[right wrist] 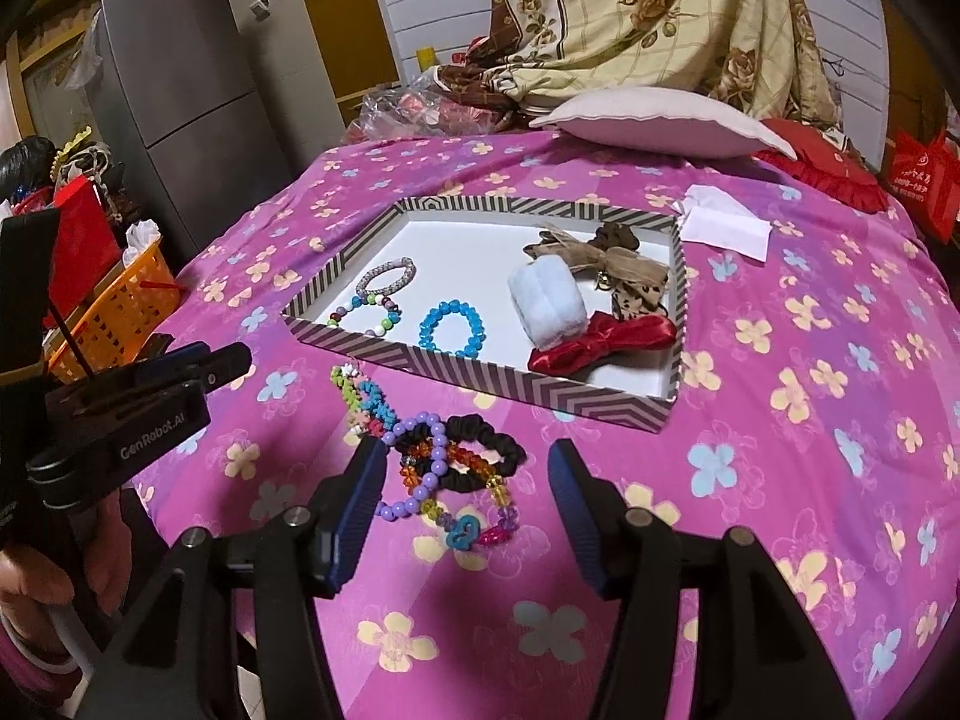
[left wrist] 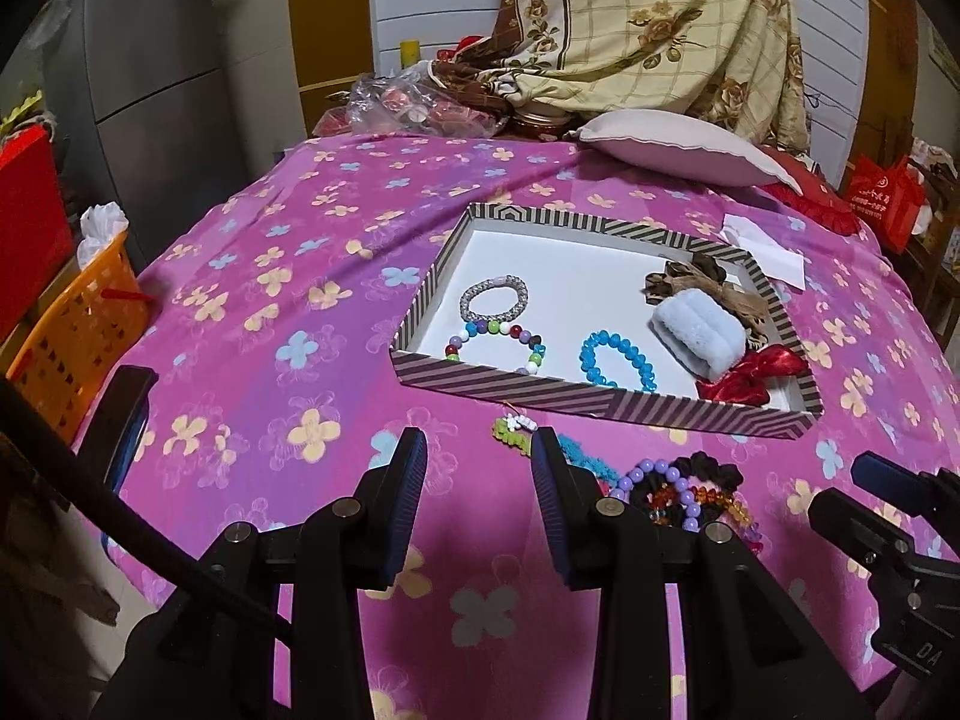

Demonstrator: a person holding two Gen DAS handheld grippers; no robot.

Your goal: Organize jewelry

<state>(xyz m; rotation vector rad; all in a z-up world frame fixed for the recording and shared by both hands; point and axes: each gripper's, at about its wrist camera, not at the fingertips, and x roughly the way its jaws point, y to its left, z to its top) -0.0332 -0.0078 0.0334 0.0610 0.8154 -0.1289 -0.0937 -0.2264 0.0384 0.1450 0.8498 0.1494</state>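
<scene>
Loose bracelets (right wrist: 447,480) and scrunchie (right wrist: 480,459) between right gripper (right wrist: 465,501) fingers; tray (right wrist: 480,381) beyond; left gripper (left wrist: 477,501) leftward, over tablecloth (left wrist: 270,360).

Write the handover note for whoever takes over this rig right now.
Left tongs: open, empty, over the cloth.
Right tongs: open, empty, above the loose pile of bracelets and a black scrunchie.
Done: the striped tray holds three bead bracelets, a blue fluffy band, bows and a red bow.
Left: move the pile into the tray.

Matt printed cloth table cover (right wrist: 780,420); striped cardboard tray (right wrist: 480,375); glossy blue beads (right wrist: 451,327), satin red bow (right wrist: 600,339), fluffy pale cuff (right wrist: 546,300)
</scene>
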